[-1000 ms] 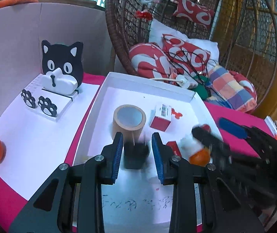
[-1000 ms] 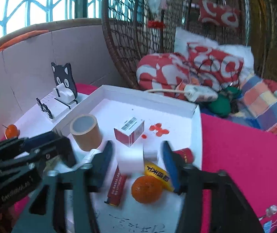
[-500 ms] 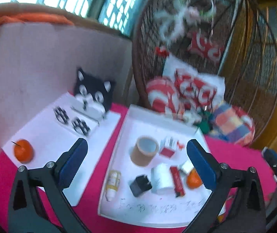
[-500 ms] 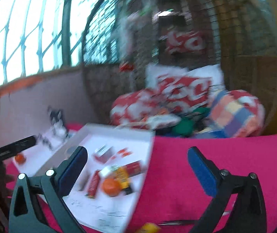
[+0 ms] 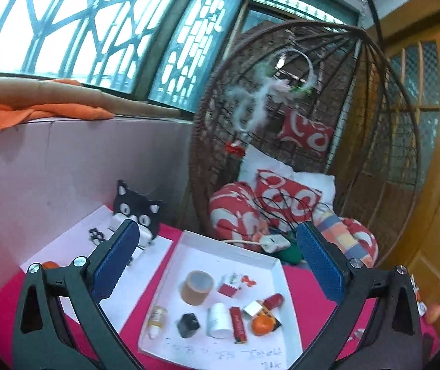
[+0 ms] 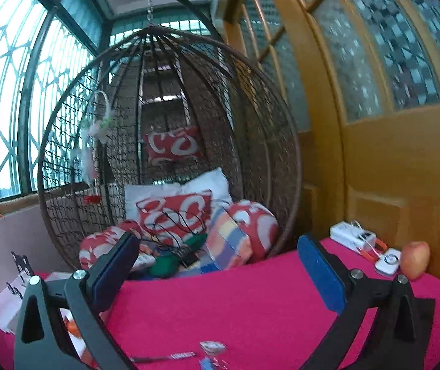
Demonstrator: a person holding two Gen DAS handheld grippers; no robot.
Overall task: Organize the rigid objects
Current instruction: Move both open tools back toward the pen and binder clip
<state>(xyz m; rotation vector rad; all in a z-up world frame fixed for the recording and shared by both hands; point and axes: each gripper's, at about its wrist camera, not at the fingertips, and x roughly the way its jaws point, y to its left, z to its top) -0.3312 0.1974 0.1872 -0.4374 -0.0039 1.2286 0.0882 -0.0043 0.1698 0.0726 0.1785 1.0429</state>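
Note:
In the left wrist view a white tray [image 5: 220, 248] lies on the pink cloth. In it are a brown tape roll [image 5: 196, 287], a red box [image 5: 229, 286], a black cube [image 5: 188, 324], a white bottle [image 5: 218, 320], a small dropper bottle [image 5: 157, 317], a red bar [image 5: 238, 323] and an orange [image 5: 262, 323]. My left gripper [image 5: 217, 265] is open and empty, held high above the tray. My right gripper [image 6: 218, 273] is open and empty, over the pink cloth to the right of the tray.
A black cat-shaped stand [image 5: 136, 212] and another orange [image 5: 49, 265] sit on white paper left of the tray. A wicker hanging chair with cushions [image 6: 170, 209] stands behind. A white device [image 6: 354, 236] and an apple [image 6: 416, 259] lie at the far right. Small items [image 6: 210, 347] lie on the cloth.
Both grippers opened, let go of the black cube and the white bottle in the tray, and pulled back and up. The right gripper swung to the right, away from the tray.

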